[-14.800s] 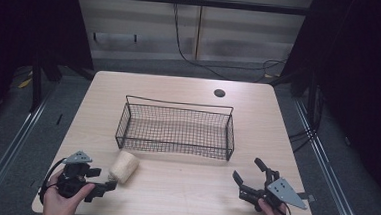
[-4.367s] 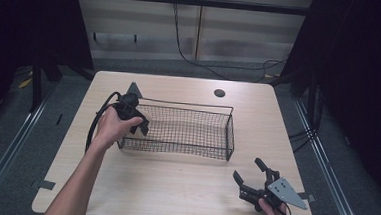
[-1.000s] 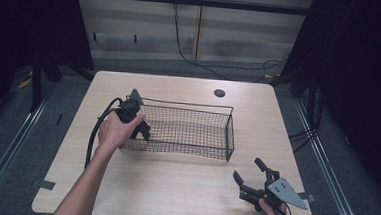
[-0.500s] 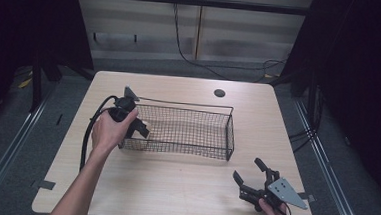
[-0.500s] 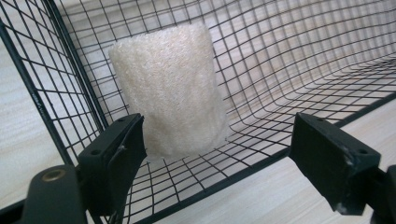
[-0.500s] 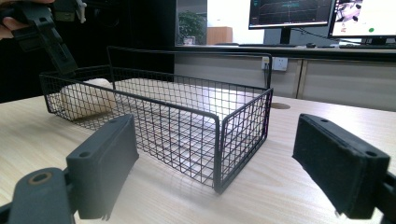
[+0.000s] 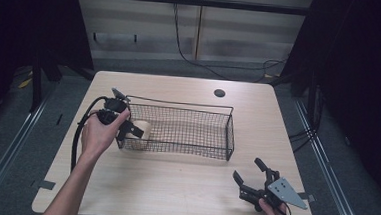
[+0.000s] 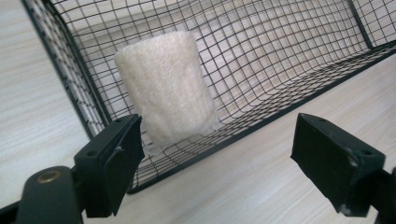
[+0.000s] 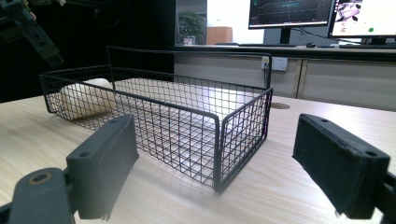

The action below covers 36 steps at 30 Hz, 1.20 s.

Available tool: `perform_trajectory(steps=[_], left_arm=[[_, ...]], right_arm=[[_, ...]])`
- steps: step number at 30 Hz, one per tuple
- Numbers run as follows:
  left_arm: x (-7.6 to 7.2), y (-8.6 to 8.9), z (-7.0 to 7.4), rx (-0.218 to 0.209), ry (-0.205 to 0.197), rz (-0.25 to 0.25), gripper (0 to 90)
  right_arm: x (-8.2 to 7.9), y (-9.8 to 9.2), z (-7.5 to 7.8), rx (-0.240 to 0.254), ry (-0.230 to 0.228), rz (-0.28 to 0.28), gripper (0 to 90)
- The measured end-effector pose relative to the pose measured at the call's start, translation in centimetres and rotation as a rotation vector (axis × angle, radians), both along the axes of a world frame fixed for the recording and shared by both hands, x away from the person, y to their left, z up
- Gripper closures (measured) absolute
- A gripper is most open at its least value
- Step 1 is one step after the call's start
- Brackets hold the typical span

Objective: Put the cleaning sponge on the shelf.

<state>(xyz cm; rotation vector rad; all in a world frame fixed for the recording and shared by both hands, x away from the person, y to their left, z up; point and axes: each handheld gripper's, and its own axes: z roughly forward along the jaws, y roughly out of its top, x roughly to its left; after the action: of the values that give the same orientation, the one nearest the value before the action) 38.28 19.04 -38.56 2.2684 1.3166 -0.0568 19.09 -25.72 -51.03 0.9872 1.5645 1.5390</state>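
A black wire basket (image 7: 229,135) stands in the middle of the table. A cream rolled towel (image 7: 142,129) lies inside it against the left end wall (image 8: 166,95) (image 9: 86,100). My left gripper (image 7: 132,130) hovers over the basket's left near corner, jaws wide apart and empty, just above the roll (image 8: 219,154). My right gripper (image 7: 250,177) rests at the table's front right, open and empty, facing the basket (image 9: 205,135) from a short way off (image 9: 212,172).
A round cable hole (image 7: 219,93) sits in the tabletop at the back right. A black cable (image 7: 79,131) loops from the left gripper down along the forearm. Monitors (image 9: 289,11) stand behind the table in the right gripper view.
The roll went from the bare table at front left into the basket's left end. Over the last second the left gripper has drawn back slightly toward the near left corner, open.
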Motion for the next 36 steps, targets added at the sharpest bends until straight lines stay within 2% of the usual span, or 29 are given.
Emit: perform_trajectory(steps=[4, 6, 7, 10, 12, 18, 20, 27, 33, 36], left_arm=[[-0.7, 0.8, 0.1, -0.029, -0.017, -0.008, 20.0], [-1.0, 1.2, 0.4, -0.071, -0.011, -0.026, 20.0], [-1.1, 1.4, 0.4, -0.091, -0.015, -0.015, 20.0], [-1.7, 1.8, 0.7, -0.074, -0.030, -0.014, 20.0], [-2.0, 2.3, 0.8, -0.084, -0.030, -0.017, 20.0], [-3.0, 3.0, 0.9, -0.077, -0.049, -0.019, 20.0], [-3.2, 3.1, 0.8, -0.081, -0.043, -0.031, 19.7], [-4.5, 3.4, 0.5, -0.061, -0.087, -0.038, 19.4], [-6.0, 3.6, 0.2, -0.066, -0.114, -0.073, 19.4], [-6.6, 3.8, 0.1, -0.069, -0.127, -0.072, 19.4]], right_arm=[[0.0, 0.0, 0.0, 0.002, 0.001, 0.000, 13.1], [0.0, 0.0, 0.0, 0.004, 0.002, 0.000, 13.1], [0.0, 0.0, 0.0, 0.006, 0.002, 0.000, 13.1], [0.0, 0.0, 0.0, 0.004, 0.001, -0.001, 13.1], [0.0, 0.0, 0.0, 0.002, 0.000, -0.002, 13.1], [0.0, 0.0, 0.0, 0.002, 0.000, -0.002, 13.1], [0.0, 0.0, 0.0, 0.001, 0.002, -0.002, 13.1], [0.0, 0.0, 0.0, 0.000, -0.001, -0.003, 13.1], [0.0, 0.0, 0.0, 0.002, -0.001, -0.003, 13.1], [0.0, 0.0, 0.0, 0.001, 0.000, -0.003, 13.1]])
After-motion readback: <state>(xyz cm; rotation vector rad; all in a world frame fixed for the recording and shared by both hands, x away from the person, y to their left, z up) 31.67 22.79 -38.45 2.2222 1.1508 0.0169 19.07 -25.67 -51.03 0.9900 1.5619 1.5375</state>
